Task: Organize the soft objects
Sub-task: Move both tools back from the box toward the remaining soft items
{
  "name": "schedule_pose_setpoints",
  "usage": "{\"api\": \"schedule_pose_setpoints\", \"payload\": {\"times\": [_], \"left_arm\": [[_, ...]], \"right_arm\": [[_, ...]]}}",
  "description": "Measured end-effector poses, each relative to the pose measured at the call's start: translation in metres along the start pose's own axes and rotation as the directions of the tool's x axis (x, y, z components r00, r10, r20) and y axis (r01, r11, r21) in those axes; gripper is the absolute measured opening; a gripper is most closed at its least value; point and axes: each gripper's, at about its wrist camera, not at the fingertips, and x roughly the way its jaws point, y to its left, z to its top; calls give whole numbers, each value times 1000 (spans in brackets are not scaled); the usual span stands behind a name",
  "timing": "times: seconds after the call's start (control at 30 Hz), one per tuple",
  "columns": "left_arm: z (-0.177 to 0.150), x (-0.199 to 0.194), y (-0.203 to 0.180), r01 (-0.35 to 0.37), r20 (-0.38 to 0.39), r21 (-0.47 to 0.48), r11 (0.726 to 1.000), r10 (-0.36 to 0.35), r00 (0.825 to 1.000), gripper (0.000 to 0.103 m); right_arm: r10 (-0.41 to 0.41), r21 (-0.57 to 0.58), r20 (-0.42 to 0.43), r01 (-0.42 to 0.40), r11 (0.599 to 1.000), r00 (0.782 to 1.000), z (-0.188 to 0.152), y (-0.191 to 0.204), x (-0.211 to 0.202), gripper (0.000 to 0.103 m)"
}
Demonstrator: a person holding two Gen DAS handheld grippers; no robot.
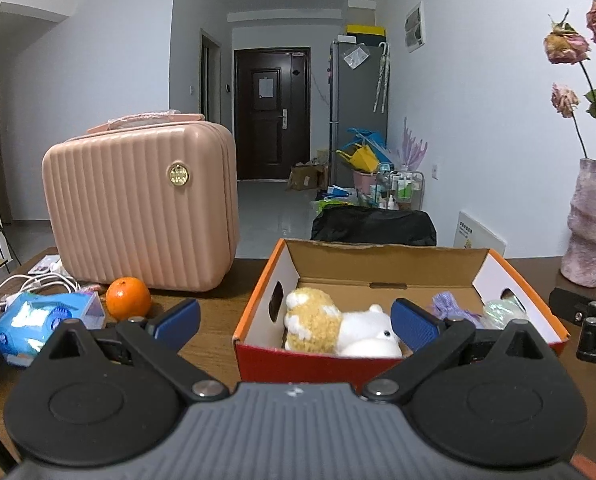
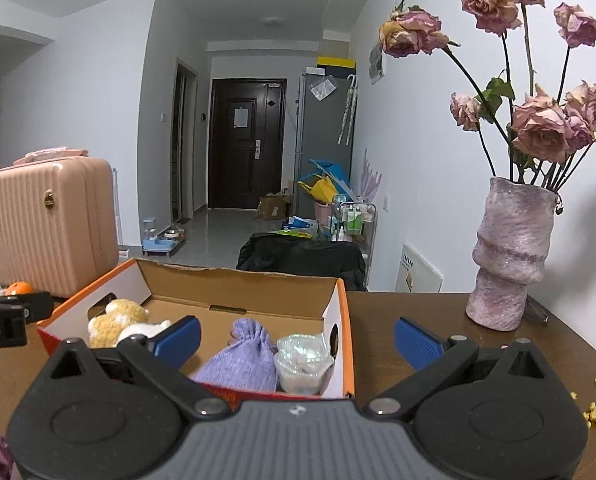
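With plush toy, purple pouch and shiny bundle already inside cardboard box, seemingly near done; left gripper and right gripper spread wide, empty

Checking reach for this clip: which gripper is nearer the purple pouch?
Right. The right gripper hangs just in front of the purple pouch in the box; the left gripper sits by the plush toy at the other end.

In the box, plush toy lies left of pouch; suitcase stands left.
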Motion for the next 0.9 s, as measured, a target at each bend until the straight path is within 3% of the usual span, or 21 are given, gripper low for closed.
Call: {"api": "schedule_pose_setpoints", "payload": {"times": [0.9], "left_arm": [[-57,-80,3,46,-41,24,999,-45,998,103]], "right_arm": [[69,-67,-9,-69,995,998,-66,-7,-89,103]]}}
